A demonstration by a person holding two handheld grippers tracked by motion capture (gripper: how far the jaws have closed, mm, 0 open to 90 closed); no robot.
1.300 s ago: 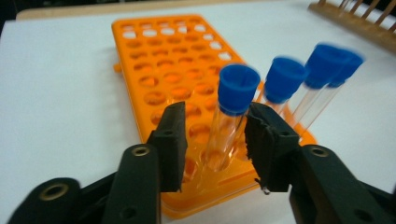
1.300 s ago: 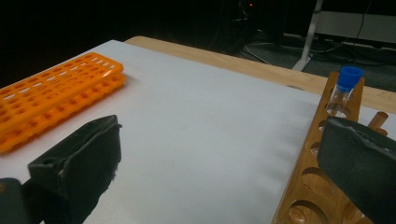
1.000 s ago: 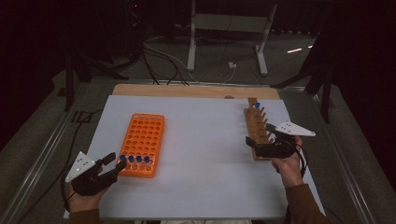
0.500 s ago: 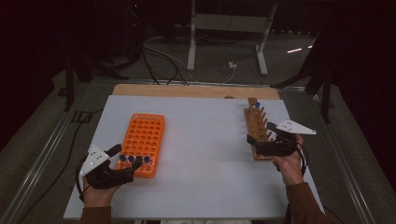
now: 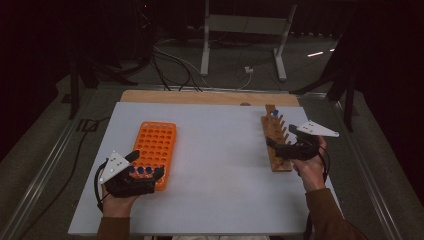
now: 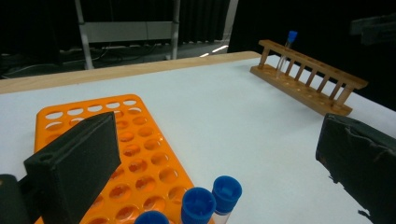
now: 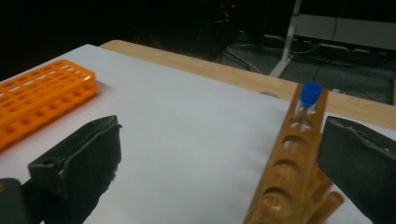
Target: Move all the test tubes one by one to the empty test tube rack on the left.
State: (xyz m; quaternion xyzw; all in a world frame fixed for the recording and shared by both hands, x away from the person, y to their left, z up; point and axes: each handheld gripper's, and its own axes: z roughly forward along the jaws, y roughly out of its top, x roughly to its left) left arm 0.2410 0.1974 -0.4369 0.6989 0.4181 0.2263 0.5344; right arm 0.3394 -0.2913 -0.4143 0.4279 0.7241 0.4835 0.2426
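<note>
An orange tube rack (image 5: pixel 155 145) lies left of the table's middle, with three blue-capped tubes (image 5: pixel 140 170) upright in its near row. My left gripper (image 5: pixel 146 165) sits at that near end. Its jaws have just been opening and stand wide, with the blue caps (image 6: pixel 205 200) low between them and untouched. On the right lies a wooden rack (image 5: pixel 276 142) with one blue-capped tube (image 5: pixel 275 113) at its far end. My right gripper (image 5: pixel 274 148) is open at the wooden rack's (image 7: pixel 285 186) near end, holding nothing. The tube (image 7: pixel 309 100) stands ahead of it.
White table top (image 5: pixel 220 165) lies between the two racks. A wooden strip (image 5: pixel 200 97) runs along the table's far edge. Beyond it are cables and a metal stand (image 5: pixel 245 30) on the dark floor.
My left gripper has moved right to the orange rack's near end, and its jaws have spread wider. The right gripper has stayed by the wooden rack.
</note>
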